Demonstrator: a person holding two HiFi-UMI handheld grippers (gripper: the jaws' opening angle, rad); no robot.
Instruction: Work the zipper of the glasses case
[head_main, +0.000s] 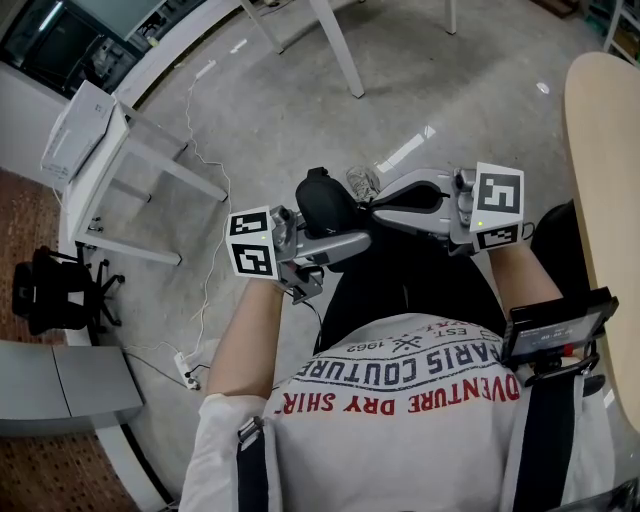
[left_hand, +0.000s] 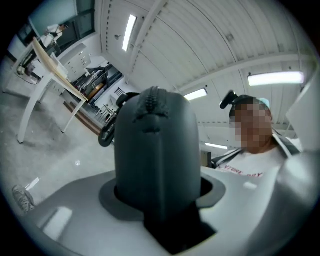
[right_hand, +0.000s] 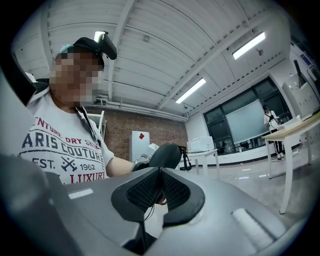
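Observation:
A black, rounded glasses case (head_main: 323, 200) is held up in front of my chest. My left gripper (head_main: 335, 237) is shut on it from below and the left. In the left gripper view the case (left_hand: 155, 150) stands upright between the jaws, its zipper (left_hand: 151, 102) running over the top. My right gripper (head_main: 378, 208) comes in from the right, its tips at the case's side. In the right gripper view its ribbed pads (right_hand: 145, 192) are pressed together, a thin dark zipper pull (right_hand: 146, 210) hangs from between them, and the case (right_hand: 165, 156) lies just beyond.
I stand over a concrete floor. A white table (head_main: 100, 150) and a black chair (head_main: 50, 285) are at the left, and a wooden tabletop (head_main: 600, 150) is at the right. A power strip with its cable (head_main: 190, 370) lies by my left side.

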